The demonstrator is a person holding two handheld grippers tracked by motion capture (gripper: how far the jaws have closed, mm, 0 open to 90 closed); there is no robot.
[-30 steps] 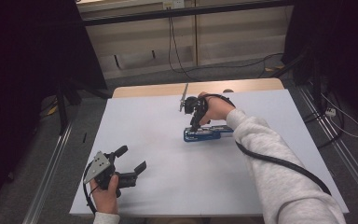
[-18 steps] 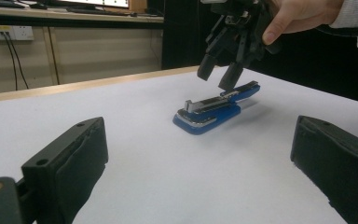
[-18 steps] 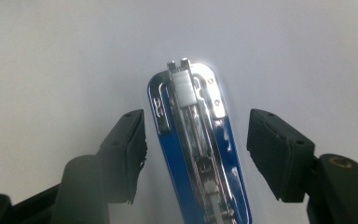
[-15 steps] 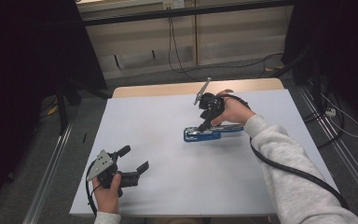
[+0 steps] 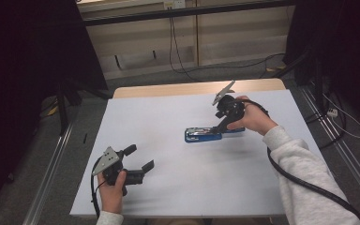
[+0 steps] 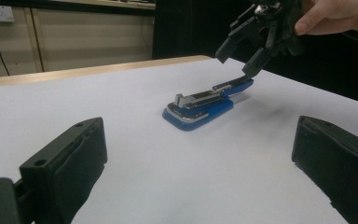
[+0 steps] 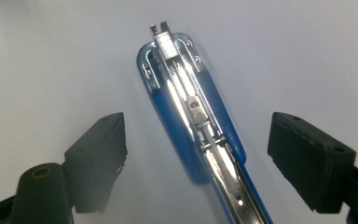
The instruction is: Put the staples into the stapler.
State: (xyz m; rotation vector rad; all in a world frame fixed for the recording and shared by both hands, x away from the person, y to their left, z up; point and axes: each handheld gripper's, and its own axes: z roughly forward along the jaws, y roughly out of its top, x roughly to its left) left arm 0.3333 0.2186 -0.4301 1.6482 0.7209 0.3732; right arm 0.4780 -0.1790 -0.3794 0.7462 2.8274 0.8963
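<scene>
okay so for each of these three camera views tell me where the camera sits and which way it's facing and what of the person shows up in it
High view: above the person's side, facing forward and down on the white table; both forearms, left tongs, right tongs just opened beside the blue stapler.
Left gripper view: rides the left tongs, low, looking across the table; its open jaws, plus the other hand.
Right gripper view: rides the right tongs, looking down; its open jaws either side of the stapler, not touching.
Shared: all three show the stapler.

The right gripper (image 5: 218, 125), tilted downward from a forward-stretched arm, has just been spreading its jaws wide with nothing pinched, while the left gripper (image 5: 140, 161) rests level, jaws parted.
</scene>
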